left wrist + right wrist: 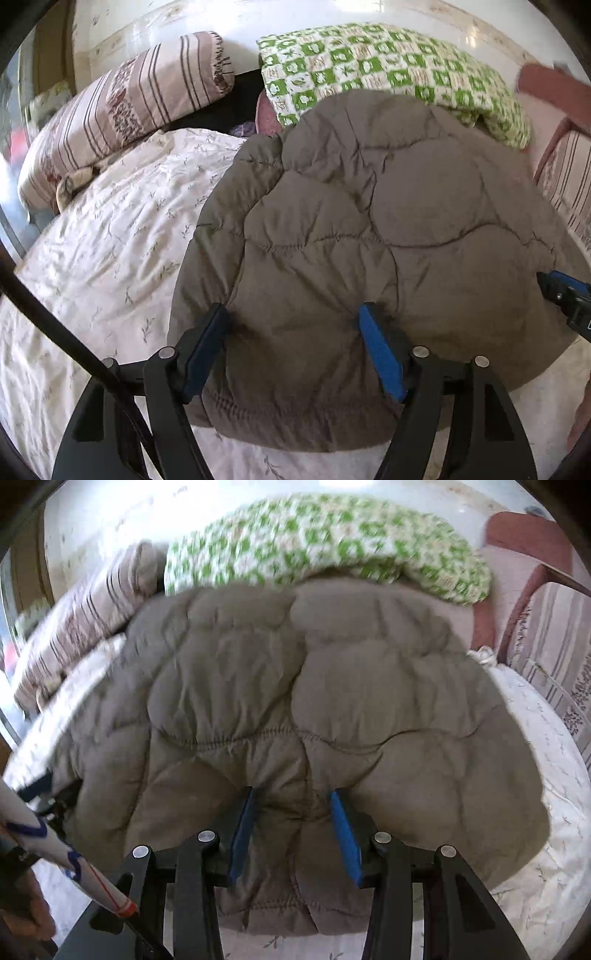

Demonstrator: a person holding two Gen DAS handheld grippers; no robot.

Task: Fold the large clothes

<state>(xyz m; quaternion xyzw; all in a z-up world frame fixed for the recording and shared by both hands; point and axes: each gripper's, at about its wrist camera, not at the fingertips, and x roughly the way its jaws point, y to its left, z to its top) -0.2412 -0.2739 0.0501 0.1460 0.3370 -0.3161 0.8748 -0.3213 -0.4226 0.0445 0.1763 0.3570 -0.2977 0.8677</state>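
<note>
A grey-brown quilted puffer jacket (369,229) lies spread on the bed; it also fills the right wrist view (295,686). My left gripper (295,314) is open, its blue pads wide apart over the jacket's near left hem. My right gripper (293,797) has its pads partly closed around a raised fold of the jacket's near edge, with fabric bunched between them. The right gripper's tip shows at the right edge of the left wrist view (565,295).
A white sheet with a leaf print (103,258) covers the bed. A striped pillow (122,107) lies at the back left. A green checked blanket (388,70) lies behind the jacket. A reddish wooden chair (517,565) stands at the right.
</note>
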